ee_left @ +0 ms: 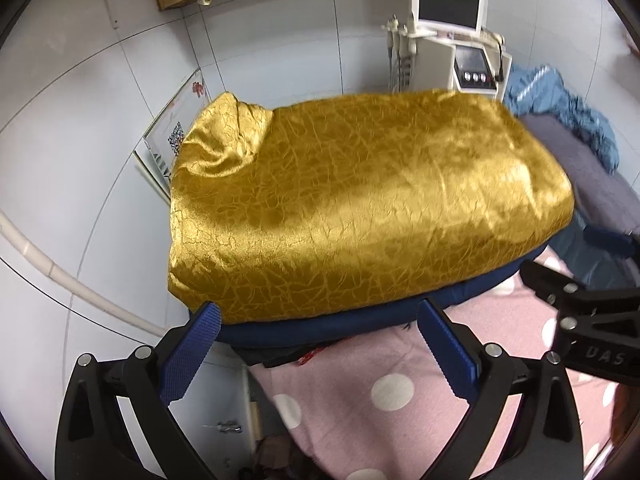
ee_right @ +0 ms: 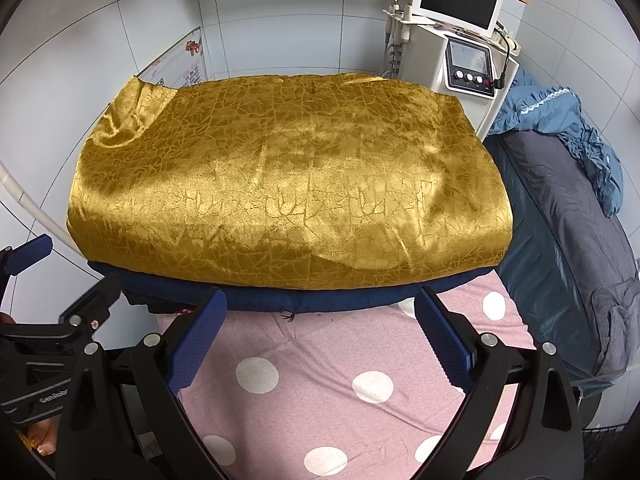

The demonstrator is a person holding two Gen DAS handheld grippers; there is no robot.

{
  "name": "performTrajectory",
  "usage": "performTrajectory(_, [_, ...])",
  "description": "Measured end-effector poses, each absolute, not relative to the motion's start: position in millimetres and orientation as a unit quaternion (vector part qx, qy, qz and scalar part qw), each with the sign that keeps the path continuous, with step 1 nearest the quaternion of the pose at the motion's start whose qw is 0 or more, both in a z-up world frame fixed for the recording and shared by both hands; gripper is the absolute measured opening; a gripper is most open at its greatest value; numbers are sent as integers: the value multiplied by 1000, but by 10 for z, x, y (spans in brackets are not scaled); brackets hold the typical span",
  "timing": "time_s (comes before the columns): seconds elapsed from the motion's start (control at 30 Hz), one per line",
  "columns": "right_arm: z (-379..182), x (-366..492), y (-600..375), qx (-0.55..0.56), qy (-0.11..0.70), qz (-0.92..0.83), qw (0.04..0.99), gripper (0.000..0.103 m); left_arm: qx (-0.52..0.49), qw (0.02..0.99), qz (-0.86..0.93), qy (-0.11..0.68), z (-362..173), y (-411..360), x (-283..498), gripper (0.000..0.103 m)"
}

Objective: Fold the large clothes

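Observation:
A shiny gold cloth [ee_left: 360, 200] with a crackle pattern lies folded flat on a dark blue pad [ee_left: 320, 326]; it also shows in the right wrist view [ee_right: 288, 184], with its far left corner raised. My left gripper [ee_left: 318, 344] is open and empty, just short of the cloth's near edge. My right gripper [ee_right: 320, 332] is open and empty, also just short of the near edge. The right gripper's body shows at the right of the left wrist view [ee_left: 580, 320].
A pink sheet with white dots [ee_right: 320, 380] covers the bed in front. A grey quilt [ee_right: 568, 240] and a blue garment [ee_right: 560, 120] lie at the right. A white machine with a screen [ee_right: 460, 40] stands behind. Tiled wall at the left.

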State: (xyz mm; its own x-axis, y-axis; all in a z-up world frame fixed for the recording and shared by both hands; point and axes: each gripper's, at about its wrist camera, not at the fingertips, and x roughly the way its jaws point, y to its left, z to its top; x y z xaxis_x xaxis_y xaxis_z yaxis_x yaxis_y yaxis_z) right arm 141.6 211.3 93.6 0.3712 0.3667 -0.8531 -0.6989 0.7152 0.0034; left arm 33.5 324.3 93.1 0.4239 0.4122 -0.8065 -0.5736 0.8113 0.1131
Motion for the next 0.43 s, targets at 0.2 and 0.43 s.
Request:
performTrajectory(0.2, [940,1422,2092,-183,451,323,812,94,-84,824,312,465,890,3261,363,97])
performTrajectory(0.43, [941,1420,2082,-183,451,320,813,94,-79,821,310,473,888,3265,366,97])
